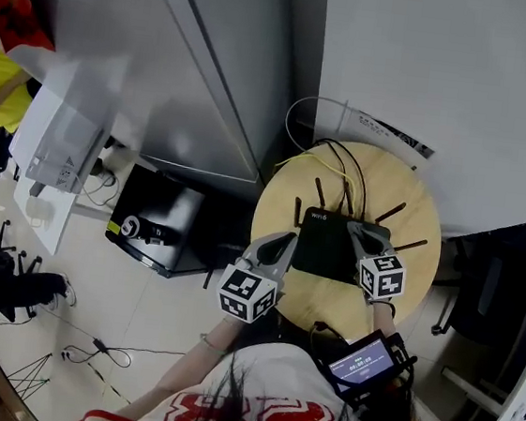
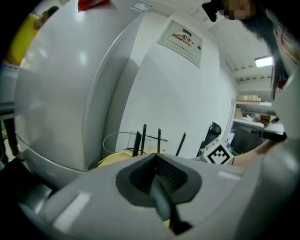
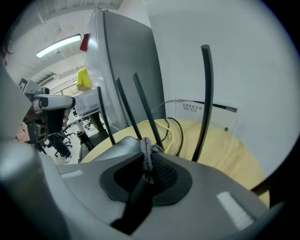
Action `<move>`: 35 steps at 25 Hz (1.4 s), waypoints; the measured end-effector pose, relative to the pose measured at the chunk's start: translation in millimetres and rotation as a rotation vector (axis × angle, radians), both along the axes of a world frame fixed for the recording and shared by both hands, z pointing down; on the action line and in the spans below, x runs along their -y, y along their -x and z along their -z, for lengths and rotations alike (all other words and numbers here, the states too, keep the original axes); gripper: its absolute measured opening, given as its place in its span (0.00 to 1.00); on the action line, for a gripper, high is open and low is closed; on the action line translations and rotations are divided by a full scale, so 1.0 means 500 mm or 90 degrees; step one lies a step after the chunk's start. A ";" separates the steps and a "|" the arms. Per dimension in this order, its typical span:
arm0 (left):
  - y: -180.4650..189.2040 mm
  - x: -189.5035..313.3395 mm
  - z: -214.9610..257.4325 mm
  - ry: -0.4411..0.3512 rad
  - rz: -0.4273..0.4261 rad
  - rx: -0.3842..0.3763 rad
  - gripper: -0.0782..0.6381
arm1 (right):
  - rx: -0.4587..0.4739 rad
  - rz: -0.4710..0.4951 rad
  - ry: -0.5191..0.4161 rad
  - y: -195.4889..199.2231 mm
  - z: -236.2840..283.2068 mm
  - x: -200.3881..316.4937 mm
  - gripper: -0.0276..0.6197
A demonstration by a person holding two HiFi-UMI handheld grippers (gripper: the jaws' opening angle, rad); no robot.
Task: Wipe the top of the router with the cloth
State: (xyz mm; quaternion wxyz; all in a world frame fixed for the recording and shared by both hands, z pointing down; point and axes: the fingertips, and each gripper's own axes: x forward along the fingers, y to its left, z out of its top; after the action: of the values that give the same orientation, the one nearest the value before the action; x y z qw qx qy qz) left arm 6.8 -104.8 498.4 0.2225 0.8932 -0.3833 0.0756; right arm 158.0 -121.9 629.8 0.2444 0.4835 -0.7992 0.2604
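Note:
A black router point(image 1: 327, 244) with several upright antennas lies on a round wooden table point(image 1: 414, 208). My left gripper point(image 1: 287, 240) is at the router's left edge, shut, with nothing visible between its tips point(image 2: 156, 157); the antennas point(image 2: 143, 138) rise just beyond it. At the router's right edge, my right gripper point(image 1: 356, 231) is shut on a small bunch of grey cloth point(image 3: 146, 149) that sticks up between its tips. The rest of the cloth is hidden. A tall antenna point(image 3: 205, 98) stands just ahead of the right gripper.
Yellow and black cables point(image 1: 336, 162) run from the router's back toward the wall. A large grey cabinet point(image 1: 203, 75) stands left of the table, with a black box point(image 1: 153, 225) on the floor beside it. A dark chair point(image 1: 491, 297) is on the right.

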 end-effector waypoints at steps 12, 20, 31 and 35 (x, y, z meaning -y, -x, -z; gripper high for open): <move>0.024 -0.002 -0.023 0.021 0.028 0.010 0.11 | 0.014 -0.010 0.012 -0.003 -0.019 -0.003 0.11; -0.041 -0.017 -0.013 0.013 -0.031 0.002 0.11 | 0.051 -0.015 0.019 0.039 -0.020 -0.103 0.11; -0.123 -0.052 -0.003 0.000 -0.107 -0.009 0.11 | 0.074 0.012 0.026 0.097 -0.024 -0.228 0.11; -0.138 -0.060 0.000 -0.002 -0.120 -0.011 0.11 | 0.077 0.020 0.032 0.110 -0.025 -0.255 0.11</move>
State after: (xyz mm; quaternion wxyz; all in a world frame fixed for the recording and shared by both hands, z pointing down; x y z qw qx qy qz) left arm 75.6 -75.0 498.4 0.2163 0.9264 -0.2954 0.0877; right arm 103.1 5.6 642.4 0.2116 0.4476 -0.8134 0.3053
